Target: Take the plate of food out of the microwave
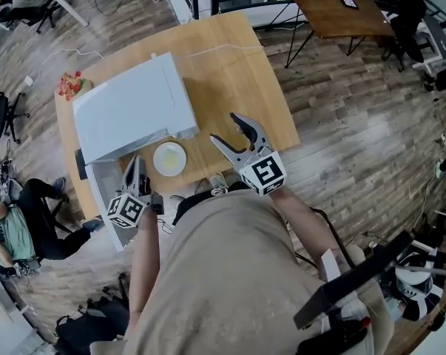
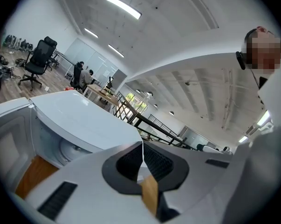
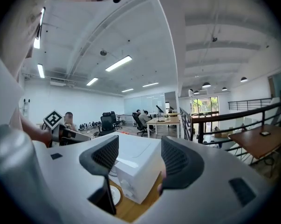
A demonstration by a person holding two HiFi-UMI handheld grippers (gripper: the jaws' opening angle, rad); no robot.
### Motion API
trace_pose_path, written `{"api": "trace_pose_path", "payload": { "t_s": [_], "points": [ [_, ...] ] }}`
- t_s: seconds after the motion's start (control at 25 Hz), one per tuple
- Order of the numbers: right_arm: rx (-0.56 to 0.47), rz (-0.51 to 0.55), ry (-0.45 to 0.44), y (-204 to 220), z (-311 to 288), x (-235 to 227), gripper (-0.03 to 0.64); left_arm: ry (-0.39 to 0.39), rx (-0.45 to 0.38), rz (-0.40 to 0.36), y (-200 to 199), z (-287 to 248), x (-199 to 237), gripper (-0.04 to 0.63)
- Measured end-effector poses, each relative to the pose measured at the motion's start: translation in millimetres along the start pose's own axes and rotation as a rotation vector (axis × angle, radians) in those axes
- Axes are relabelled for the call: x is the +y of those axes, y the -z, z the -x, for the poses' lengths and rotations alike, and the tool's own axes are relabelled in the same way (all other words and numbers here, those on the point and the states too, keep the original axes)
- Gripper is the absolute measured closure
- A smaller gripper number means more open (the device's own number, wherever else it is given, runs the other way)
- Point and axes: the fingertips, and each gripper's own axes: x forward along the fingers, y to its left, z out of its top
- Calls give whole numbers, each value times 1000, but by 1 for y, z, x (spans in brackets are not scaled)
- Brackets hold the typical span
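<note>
Plate (image 1: 169, 158): lies on the wooden table (image 1: 241, 72), just in front of the white microwave (image 1: 134, 106). Left gripper (image 2: 141, 147): jaws pressed together, empty. Right gripper (image 1: 223, 128): jaws wide apart, holding nothing.

Head view looks steeply down; both gripper views look across, sharing the microwave (image 1: 130, 109).

Round white plate (image 1: 169, 158) of pale yellowish food, out of the white microwave (image 1: 130, 109), lying flat on the wooden tabletop (image 1: 237, 80) just beside its front. Door (image 1: 100, 191) swung open.
</note>
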Motion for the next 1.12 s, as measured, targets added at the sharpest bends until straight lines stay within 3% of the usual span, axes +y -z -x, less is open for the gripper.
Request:
{"api": "trace_pose_path", "payload": {
  "t_s": [0.2, 1.0, 1.12],
  "points": [
    [21, -88, 24, 12, 4, -12, 321, -37, 1, 19, 5, 12, 5, 588],
    [91, -132, -19, 32, -5, -8, 342, -98, 12, 65, 24, 27, 17, 588],
    [123, -133, -37, 38, -6, -3, 425, -98, 14, 66, 24, 27, 17, 588]
  ]
}}
